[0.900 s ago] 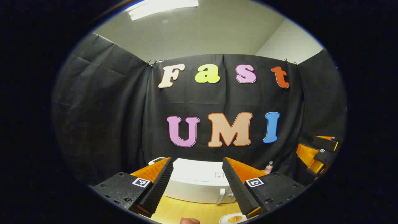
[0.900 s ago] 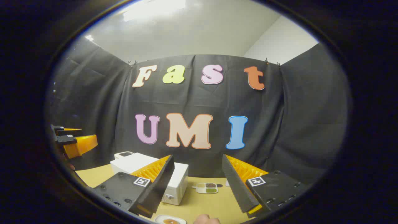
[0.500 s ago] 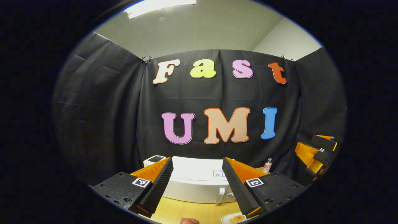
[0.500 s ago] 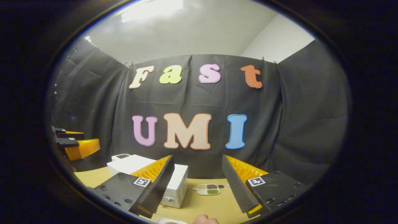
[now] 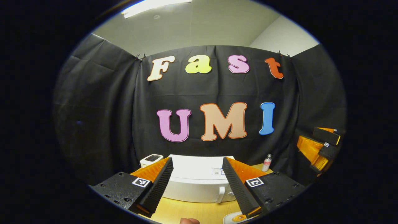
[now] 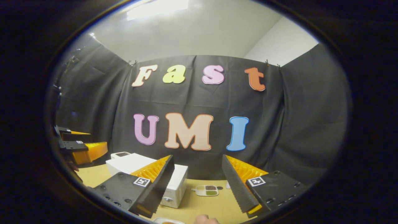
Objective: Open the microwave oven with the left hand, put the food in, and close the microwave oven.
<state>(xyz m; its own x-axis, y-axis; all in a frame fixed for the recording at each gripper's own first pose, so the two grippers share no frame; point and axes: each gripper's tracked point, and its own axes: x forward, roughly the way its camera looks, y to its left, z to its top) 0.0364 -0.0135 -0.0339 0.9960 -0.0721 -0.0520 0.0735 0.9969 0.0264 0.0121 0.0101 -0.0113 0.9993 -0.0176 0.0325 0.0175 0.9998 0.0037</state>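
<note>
The left gripper is raised above the worktop, its jaws spread wide with nothing between them. Directly ahead of it, in the left gripper view, stands the white microwave oven; its door is closed, and the door handle sits upright at the right end of the front face, close to the inner edge of the right-hand finger. A small white device with a dark top rests just beside the oven's rear left corner, and a small bottle stands to the right of the oven near the booth wall. The food, an orange item on a white plate, lies on the worktop in front of the oven and to its right, at the lower edge of the view, partly cut off. The right gripper is also held above the worktop, jaws wide and holding nothing. In the right gripper view the oven lies ahead and to the left, and a white compartment tray lies to its right, apart from it.
</note>
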